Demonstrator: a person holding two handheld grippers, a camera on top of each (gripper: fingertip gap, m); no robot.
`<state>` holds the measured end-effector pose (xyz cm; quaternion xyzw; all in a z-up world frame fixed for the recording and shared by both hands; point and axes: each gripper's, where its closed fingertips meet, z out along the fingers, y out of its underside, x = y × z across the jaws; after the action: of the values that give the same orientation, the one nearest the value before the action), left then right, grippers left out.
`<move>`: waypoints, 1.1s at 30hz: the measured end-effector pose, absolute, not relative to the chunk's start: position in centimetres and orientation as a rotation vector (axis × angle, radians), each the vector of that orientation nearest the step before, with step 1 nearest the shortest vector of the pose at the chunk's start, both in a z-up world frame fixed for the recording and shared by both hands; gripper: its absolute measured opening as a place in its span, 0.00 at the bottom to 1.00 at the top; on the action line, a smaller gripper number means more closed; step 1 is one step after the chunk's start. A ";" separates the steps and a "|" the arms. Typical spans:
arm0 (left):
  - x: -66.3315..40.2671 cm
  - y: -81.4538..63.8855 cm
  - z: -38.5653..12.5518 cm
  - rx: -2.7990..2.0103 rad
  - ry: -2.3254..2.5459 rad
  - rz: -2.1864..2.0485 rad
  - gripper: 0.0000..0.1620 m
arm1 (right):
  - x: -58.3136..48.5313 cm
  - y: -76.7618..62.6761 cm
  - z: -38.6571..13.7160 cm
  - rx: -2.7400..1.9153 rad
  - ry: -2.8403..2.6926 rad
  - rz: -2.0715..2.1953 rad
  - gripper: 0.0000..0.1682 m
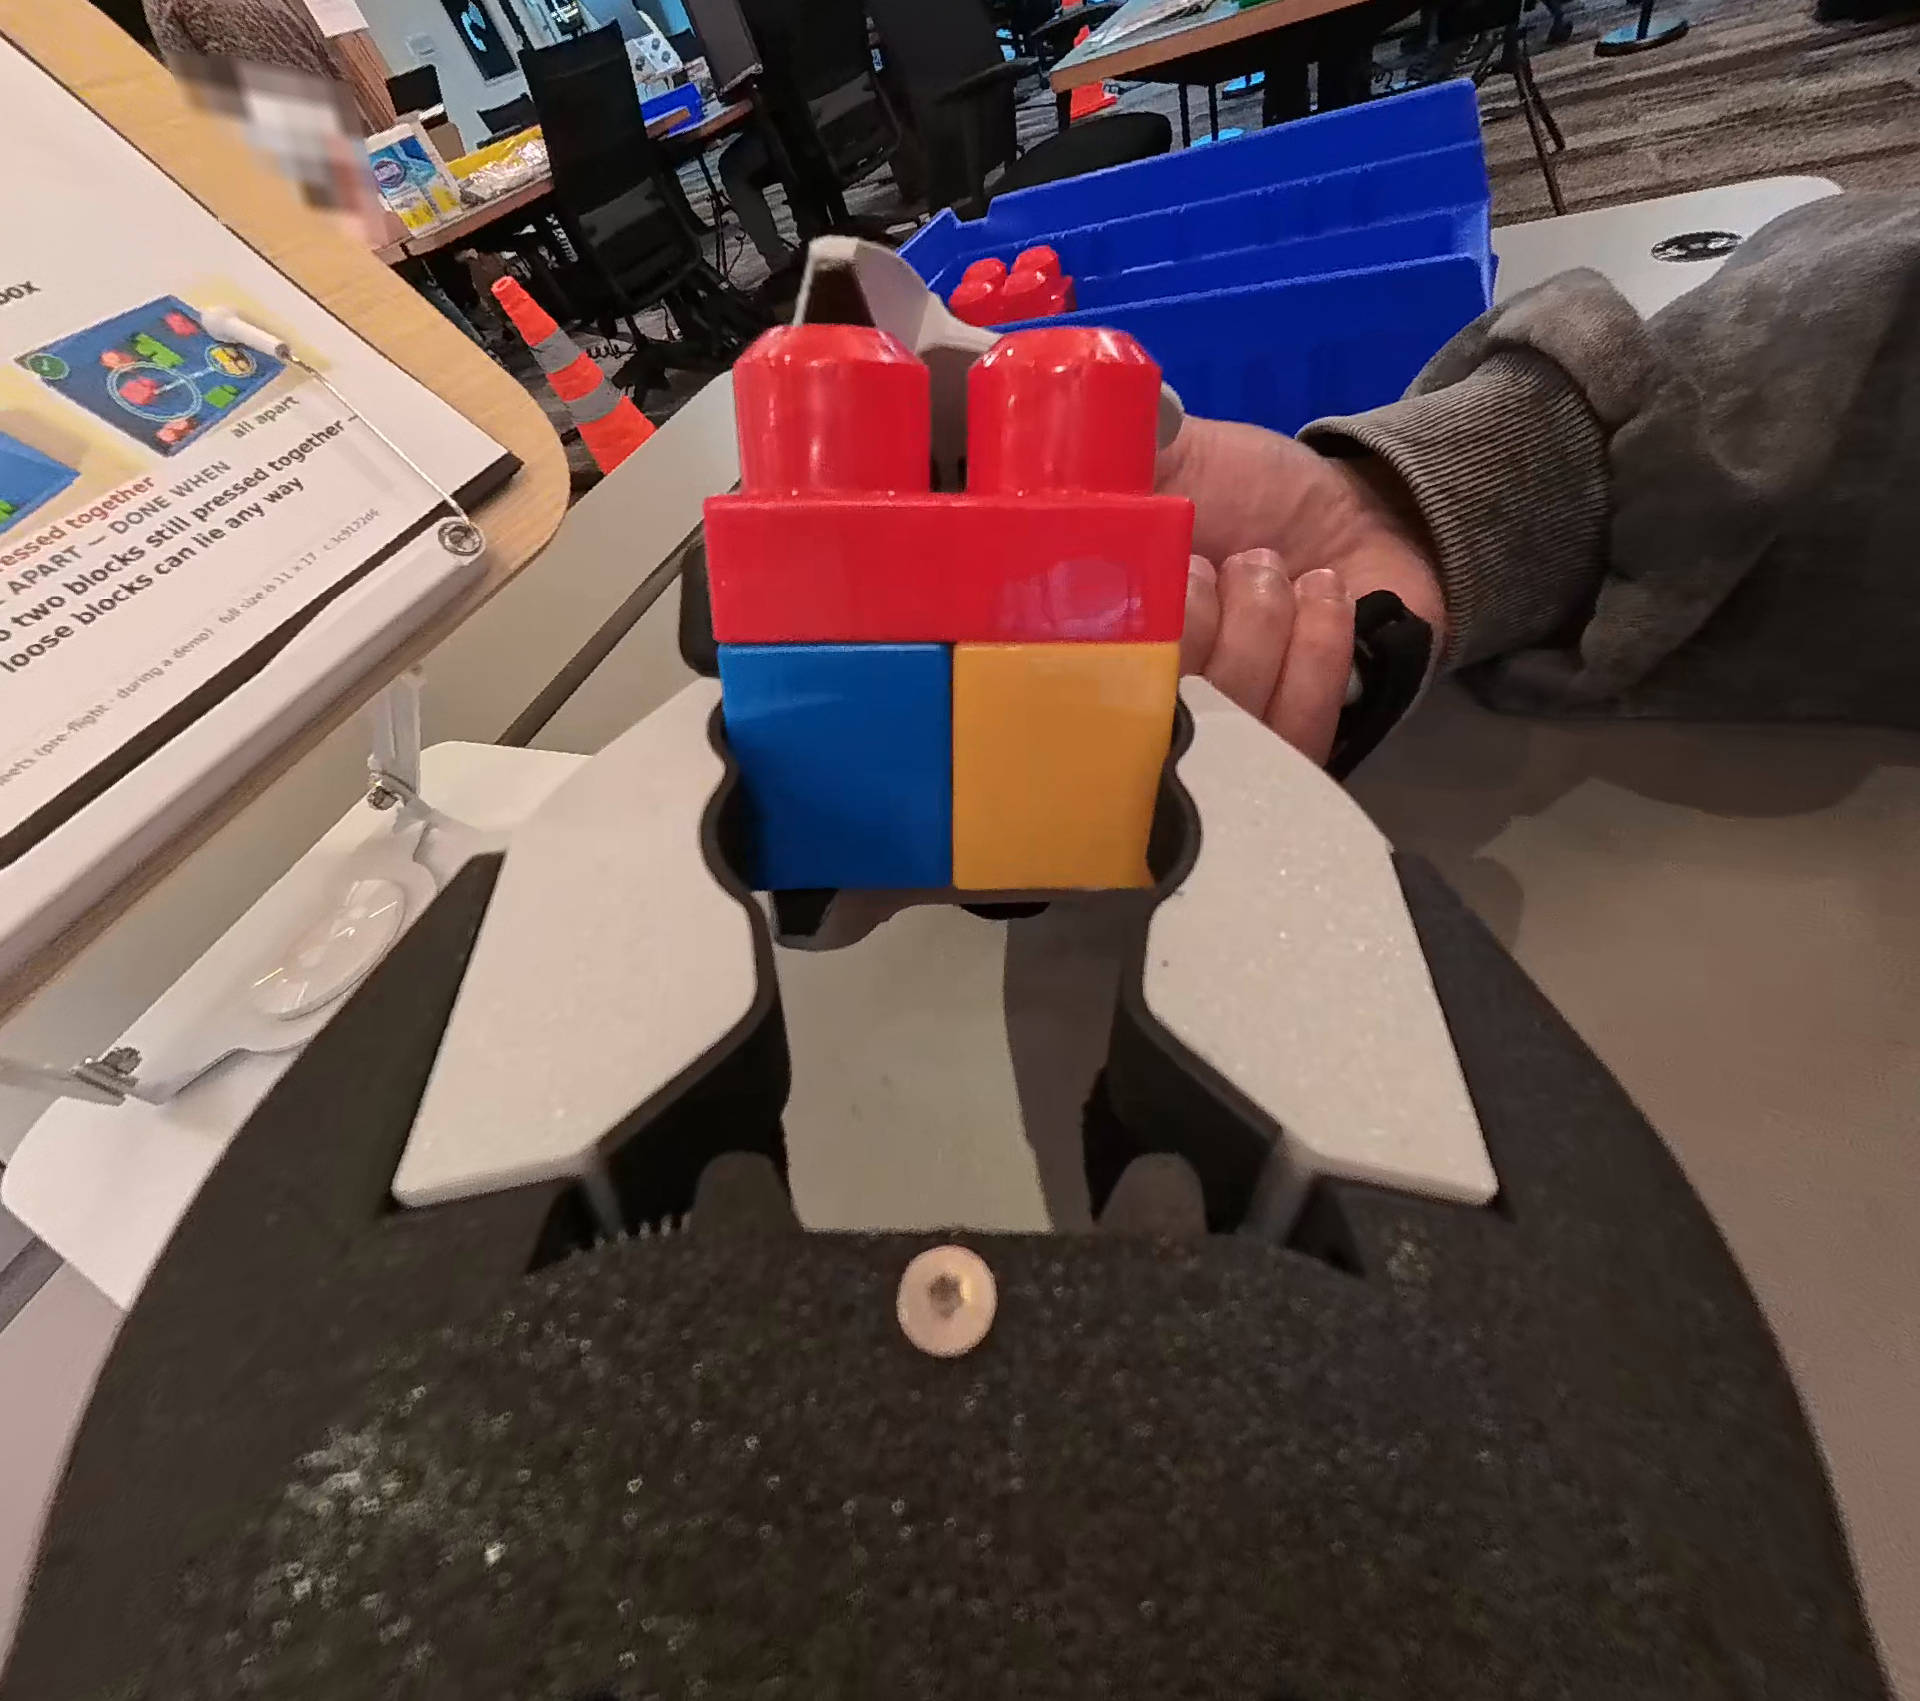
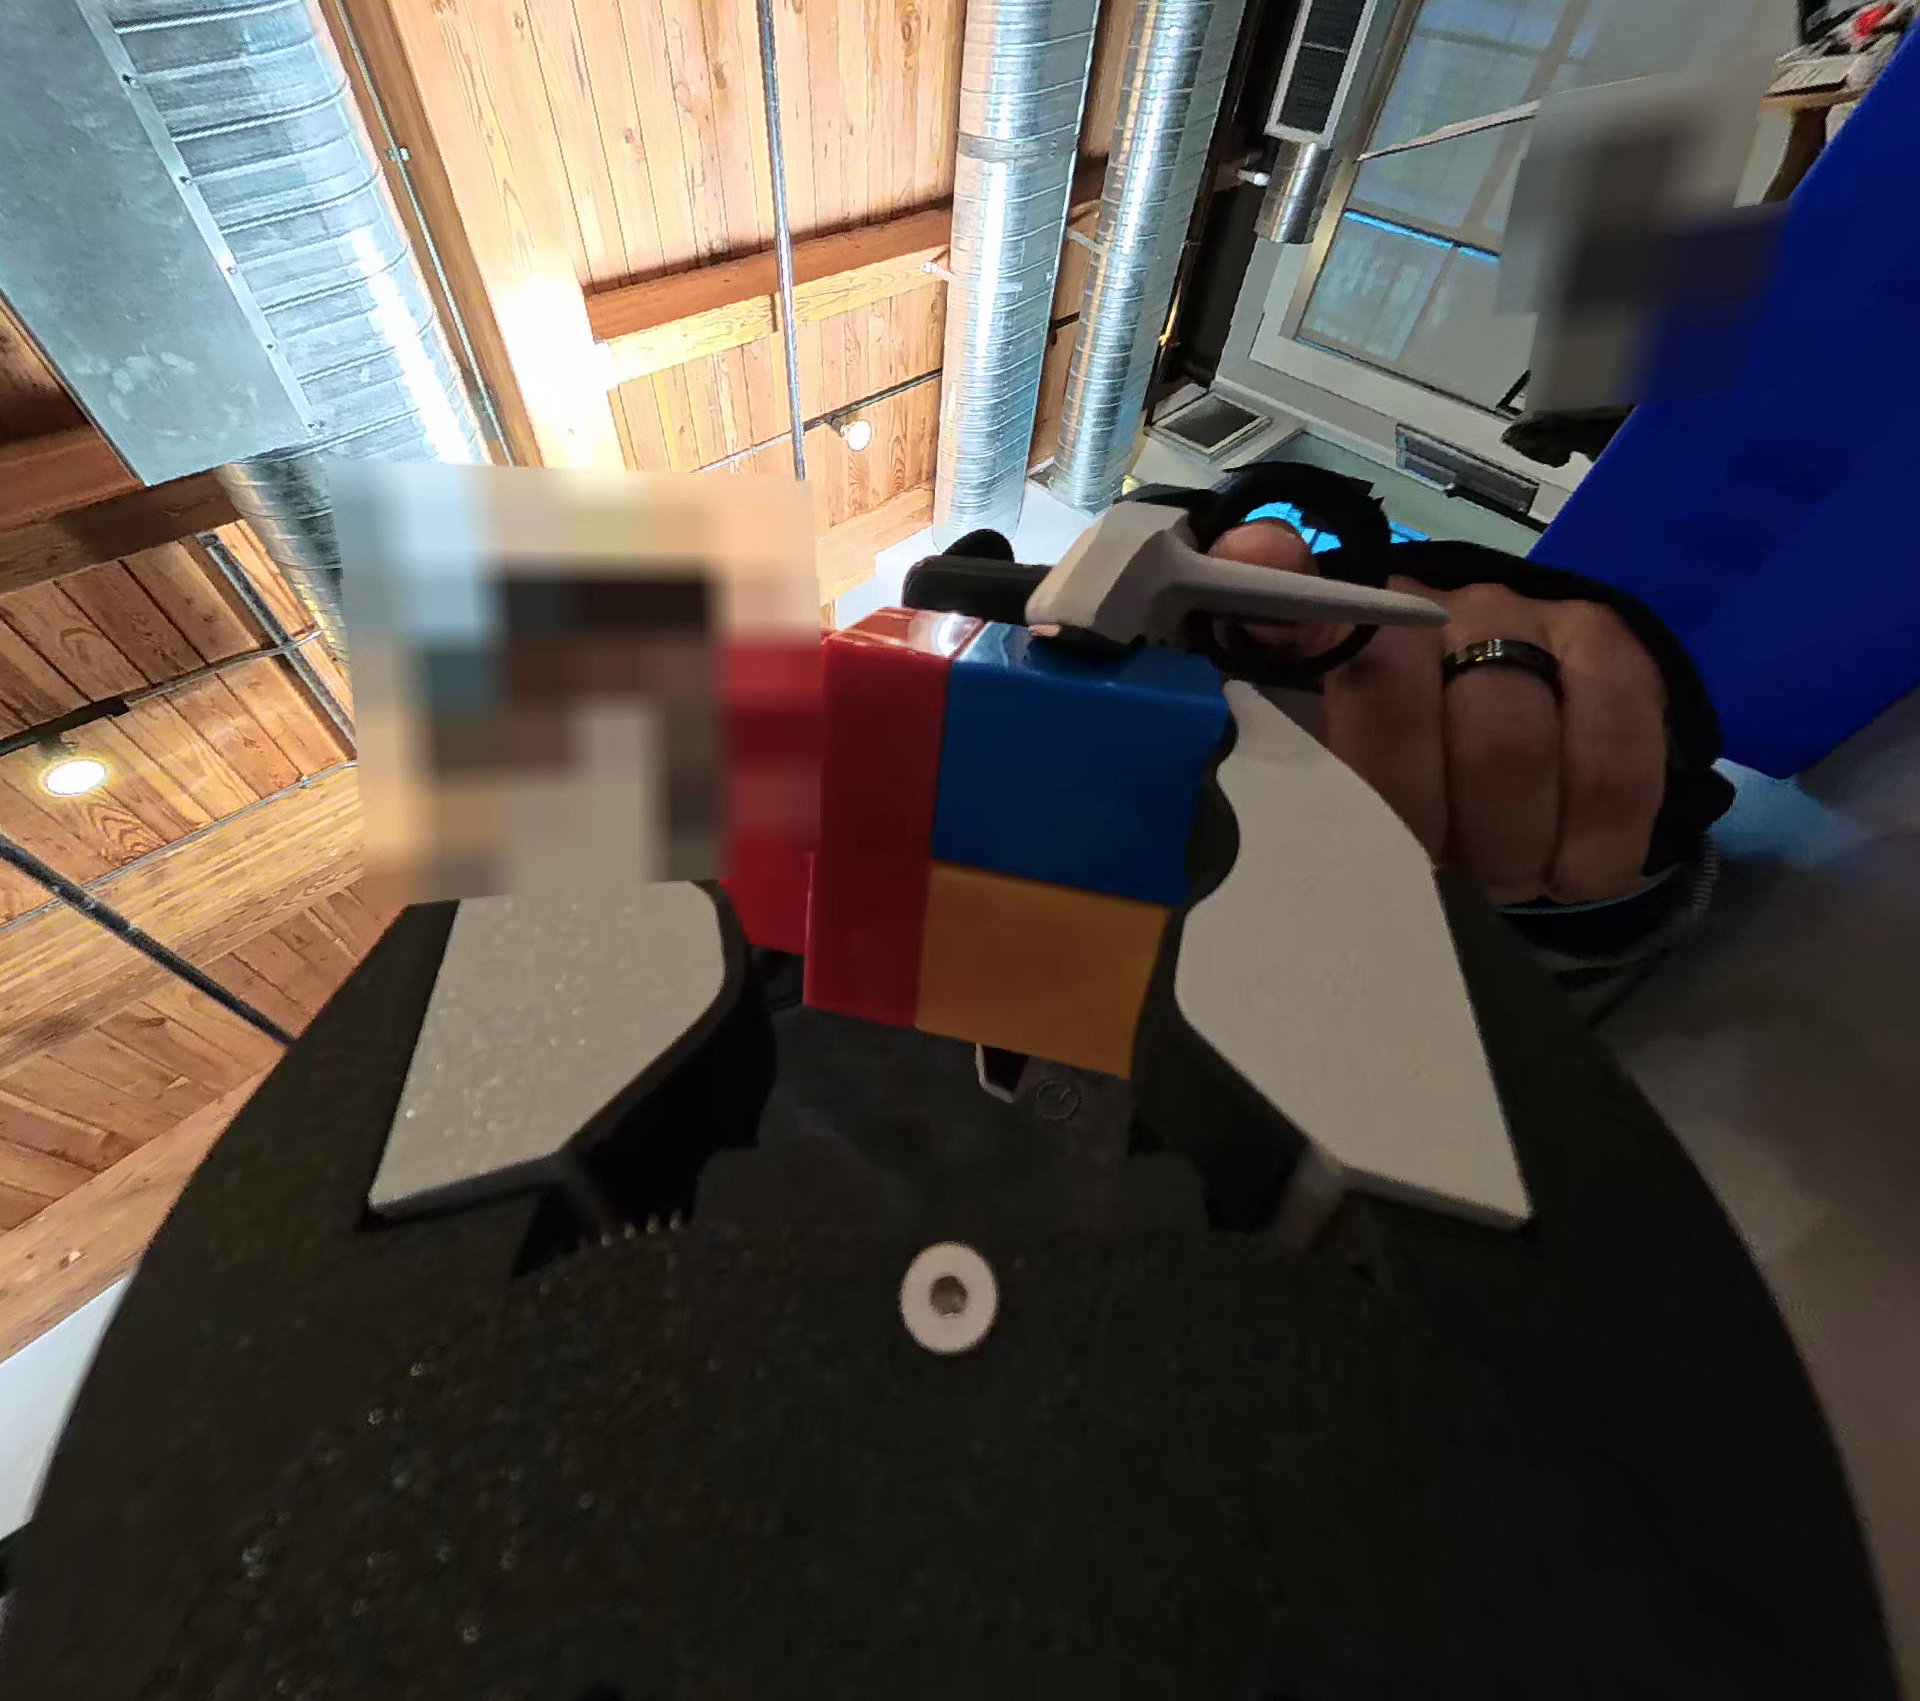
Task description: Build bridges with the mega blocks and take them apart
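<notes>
Our left tongs (image 1: 948, 778) and right tongs (image 2: 961, 955), both pinching 1 red-blue-yellow block bridge (image 1: 948, 685).

red block (image 1: 945, 565), blue block (image 1: 836, 763), yellow block (image 1: 1060, 763)

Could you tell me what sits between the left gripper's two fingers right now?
In the left wrist view, the left gripper clamps the blue block and yellow block, side by side under the red block.
</notes>
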<state>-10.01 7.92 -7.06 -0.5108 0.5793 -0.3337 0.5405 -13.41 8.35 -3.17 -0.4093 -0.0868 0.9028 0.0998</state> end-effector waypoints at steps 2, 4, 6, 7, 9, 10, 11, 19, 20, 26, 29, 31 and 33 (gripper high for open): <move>-10.0 7.9 -7.1 -1.213 1.375 -0.788 0.46 | -13.4 8.4 -3.2 -1.198 -0.251 2.675 0.52; -10.1 7.8 -7.1 -1.210 1.376 -0.788 0.46 | -13.5 8.3 -3.2 -1.201 -0.260 2.674 0.52; -10.1 8.1 -7.3 -1.217 1.380 -0.766 0.46 | -13.6 8.5 -3.3 -1.216 -0.247 2.638 0.52; -10.2 8.1 -7.3 -1.215 1.384 -0.760 0.46 | -13.7 8.6 -3.4 -1.226 -0.249 2.628 0.52; -10.3 8.1 -7.2 -1.217 1.381 -0.764 0.46 | -13.8 8.6 -3.2 -1.220 -0.216 2.656 0.53; -10.4 8.1 -7.1 -1.214 1.378 -0.761 0.46 | -13.8 8.6 -3.1 -1.212 -0.201 2.653 0.53; -10.4 8.1 -7.0 -1.208 1.373 -0.754 0.46 | -13.9 8.7 -3.2 -1.219 -0.186 2.643 0.54; -10.9 8.8 -7.5 -1.228 1.369 -0.733 0.46 | -15.0 6.4 -3.8 -1.344 -0.325 2.645 0.65; -10.8 8.8 -7.8 -1.231 1.383 -0.712 0.46 | -15.2 6.3 -4.0 -1.373 -0.326 2.637 0.65; -10.6 8.8 -8.2 -1.240 1.386 -0.691 0.46 | -15.0 6.4 -4.5 -1.401 -0.324 2.658 0.62; -10.6 8.9 -8.2 -1.230 1.382 -0.685 0.46 | -14.9 6.5 -4.4 -1.387 -0.327 2.664 0.59; -10.6 8.9 -8.0 -1.220 1.376 -0.685 0.46 | -14.9 6.5 -4.3 -1.375 -0.332 2.666 0.58; -10.6 8.9 -7.9 -1.212 1.370 -0.683 0.46 | -14.8 6.4 -4.2 -1.358 -0.331 2.681 0.60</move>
<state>-10.57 8.89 -7.93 -0.5142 0.5812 -0.2899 0.5602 -14.82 6.44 -4.21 -0.4483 -0.1095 0.8852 0.0593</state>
